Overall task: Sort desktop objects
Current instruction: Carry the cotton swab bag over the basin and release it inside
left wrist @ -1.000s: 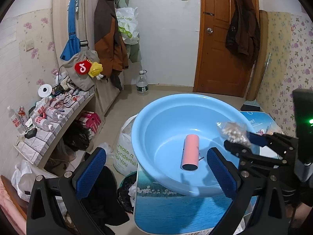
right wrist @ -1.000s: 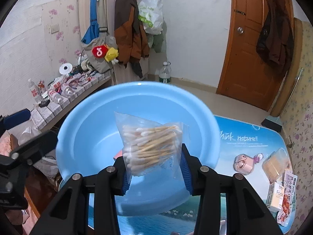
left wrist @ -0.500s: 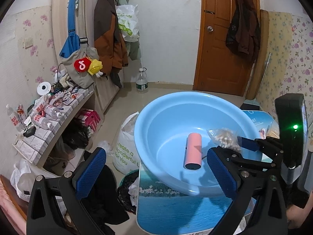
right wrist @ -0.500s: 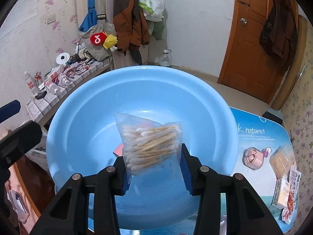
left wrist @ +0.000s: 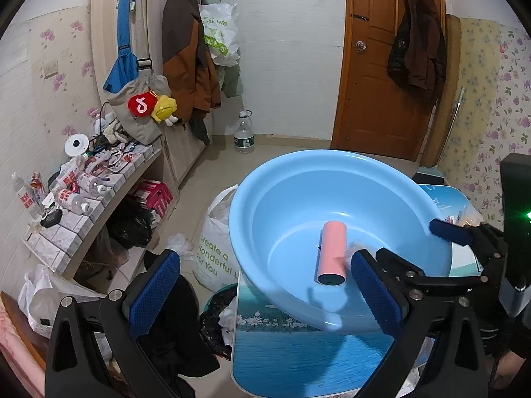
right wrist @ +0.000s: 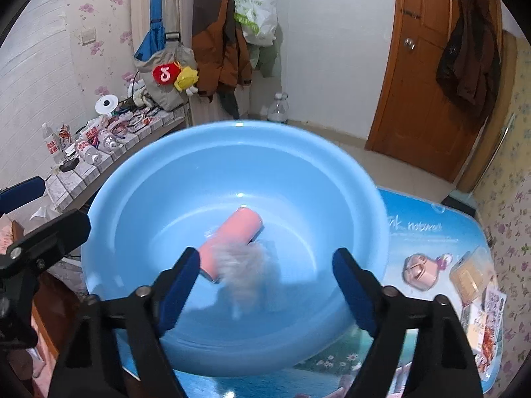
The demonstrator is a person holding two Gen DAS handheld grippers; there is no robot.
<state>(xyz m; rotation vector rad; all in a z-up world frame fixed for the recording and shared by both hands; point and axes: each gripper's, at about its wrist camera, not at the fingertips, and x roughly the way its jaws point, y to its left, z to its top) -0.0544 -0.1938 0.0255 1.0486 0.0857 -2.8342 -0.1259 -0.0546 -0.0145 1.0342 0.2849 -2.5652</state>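
Note:
A big light-blue basin (left wrist: 391,179) (right wrist: 139,195) stands on the table. A pink cylinder (left wrist: 332,253) (right wrist: 232,240) lies inside it. A clear bag of cotton swabs (right wrist: 245,273) shows as a blur falling inside the basin, just below my right gripper (right wrist: 267,283), which is open above the basin's near side. My left gripper (left wrist: 265,295) is open and empty at the basin's left edge; the right gripper's fingers (left wrist: 448,232) show over the basin's right rim.
The table (right wrist: 424,229) has a blue picture top. A pink item (right wrist: 419,270), a clear box (right wrist: 471,273) and packets (right wrist: 488,315) lie at its right. A cluttered shelf (left wrist: 99,179) and bags (left wrist: 212,245) stand left, on the floor side.
My right gripper opened and let go of the bag of cotton swabs, which drops into the basin beside the pink cylinder. The left gripper has hardly moved.

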